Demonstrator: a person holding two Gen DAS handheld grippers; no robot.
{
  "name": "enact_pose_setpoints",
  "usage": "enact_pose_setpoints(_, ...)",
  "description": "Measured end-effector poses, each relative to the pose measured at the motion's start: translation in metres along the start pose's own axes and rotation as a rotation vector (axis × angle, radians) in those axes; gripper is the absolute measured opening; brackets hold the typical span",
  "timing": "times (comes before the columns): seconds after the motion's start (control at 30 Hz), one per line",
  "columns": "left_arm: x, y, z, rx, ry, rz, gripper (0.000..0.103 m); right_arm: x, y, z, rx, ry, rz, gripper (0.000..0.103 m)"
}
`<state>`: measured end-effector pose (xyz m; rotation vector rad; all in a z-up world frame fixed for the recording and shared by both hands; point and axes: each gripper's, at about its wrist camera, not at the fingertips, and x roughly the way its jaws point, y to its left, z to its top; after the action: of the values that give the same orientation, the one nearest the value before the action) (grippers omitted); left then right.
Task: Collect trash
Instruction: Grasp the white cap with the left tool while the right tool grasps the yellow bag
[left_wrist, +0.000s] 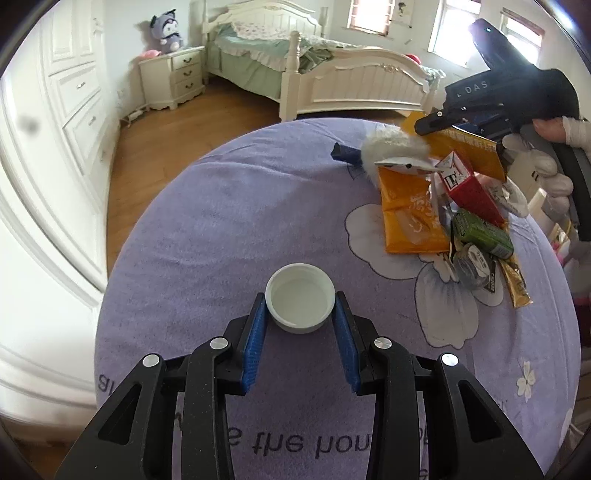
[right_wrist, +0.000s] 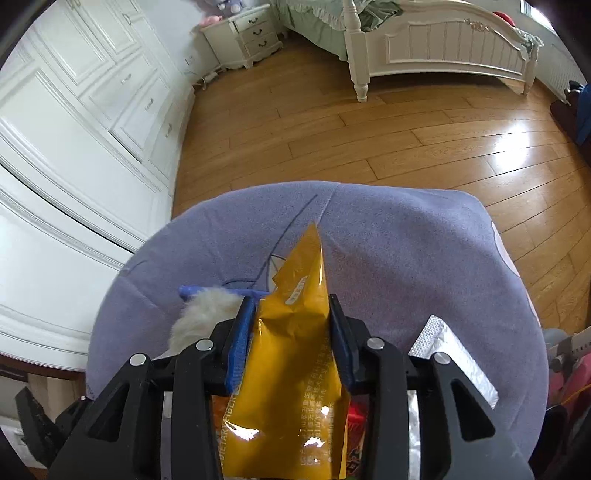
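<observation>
The left gripper (left_wrist: 300, 312) sits low over the tabletop (left_wrist: 207, 236), which wears a purple cloth with white flowers and printed letters. Its jaws are clenched on a white cap (left_wrist: 300, 303) that lies open side up on the cloth, a blue pad touching each side of the rim.

The rest of the trash forms a pile well to the right of the cap, near the far right edge of the tabletop. In it lie a flat orange packet (left_wrist: 410, 214), a red carton (left_wrist: 468, 188), a green box (left_wrist: 480, 232) just beside the carton, a small clear cup (left_wrist: 474, 266) and a thin brown sachet (left_wrist: 517, 286). A white fluffy duster (left_wrist: 391, 147) with a blue handle rests at the far end of the pile.

The right gripper (right_wrist: 292, 317) hovers over that pile. Its jaws grasp a yellow bag (right_wrist: 291, 365), which stands up between the blue pads with its pointed corner reaching past the fingertips. The left view shows this bag (left_wrist: 465, 151) lifted above the carton. A silver wrapper (right_wrist: 454, 354) shows just right of the right gripper. Beyond the tabletop are a wooden floor (right_wrist: 369, 129), a white bed (left_wrist: 332, 74) and a nightstand (left_wrist: 173, 77).
</observation>
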<state>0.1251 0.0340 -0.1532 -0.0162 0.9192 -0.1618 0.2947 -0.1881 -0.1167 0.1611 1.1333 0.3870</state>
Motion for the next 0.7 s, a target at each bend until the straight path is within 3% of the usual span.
enact_pose_setpoints(0.07,-0.008,-0.003,0.002,0.01,-0.042,0.009,0.036,-0.02,0.0,-0.009,0.014,-0.078,0.06,0.038)
enact_pose_setpoints(0.17,-0.027,-0.01,0.007,-0.004,-0.091,-0.051,0.036,-0.064,0.01,-0.037,0.002,-0.238,0.15,0.038)
enact_pose_setpoints(0.27,-0.045,-0.032,0.013,0.025,-0.138,-0.09,0.036,-0.104,0.02,-0.079,-0.032,-0.379,0.163,0.038)
enact_pose_setpoints(0.43,-0.073,-0.088,0.027,0.09,-0.208,-0.188,0.036,-0.15,0.019,-0.155,-0.051,-0.563,0.043,0.039)
enact_pose_setpoints(0.57,-0.083,-0.138,0.036,0.144,-0.248,-0.264,0.036,-0.176,-0.013,-0.198,0.013,-0.642,-0.08,0.039)
enact_pose_setpoints(0.7,-0.081,-0.196,0.039,0.209,-0.254,-0.344,0.036,-0.194,-0.056,-0.217,0.086,-0.67,-0.18,0.039)
